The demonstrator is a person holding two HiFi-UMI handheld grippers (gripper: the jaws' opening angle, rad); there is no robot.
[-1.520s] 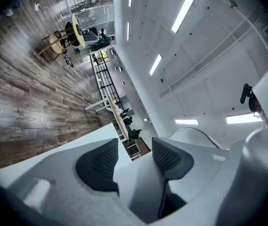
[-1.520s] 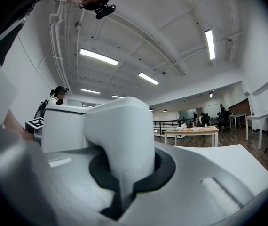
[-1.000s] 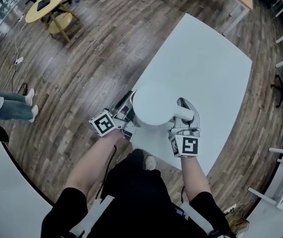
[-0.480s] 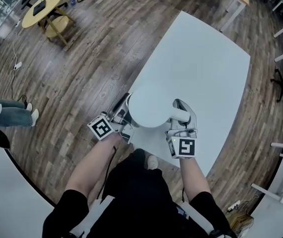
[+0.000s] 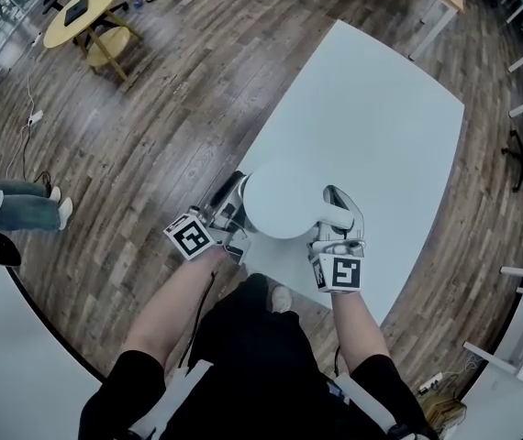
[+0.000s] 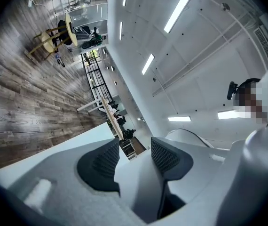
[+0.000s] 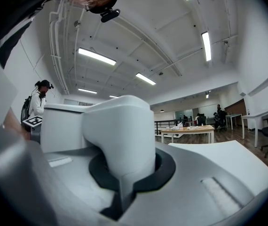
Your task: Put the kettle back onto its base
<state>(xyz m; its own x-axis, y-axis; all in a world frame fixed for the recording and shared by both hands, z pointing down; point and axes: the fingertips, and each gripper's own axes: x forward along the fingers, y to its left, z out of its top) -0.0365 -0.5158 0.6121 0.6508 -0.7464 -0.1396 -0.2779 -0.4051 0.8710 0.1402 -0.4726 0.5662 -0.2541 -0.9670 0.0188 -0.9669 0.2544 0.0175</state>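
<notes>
Well, hardly anything has shifted over the last second: the white table [image 5: 381, 126] sits where it did in the head view, and the white kettle [image 5: 283, 204] is at the same spot by the table's near left edge, right in front of me. My right gripper [image 5: 339, 227] stays clamped tight on the kettle's handle [image 7: 120, 131], jaws closed hard round the pale grip. My left gripper [image 5: 228, 220] hangs just beside the kettle's left flank, jaws apart; a pale surface runs between the pads [image 6: 106, 160], and I can't say they press on anything. Its marker cube has rolled only a touch. The base itself I can't see, since the kettle's body covers whatever is under it. So I judge this a settling pause: either the kettle is seated and I should let go, or it needs a last small lowering.
</notes>
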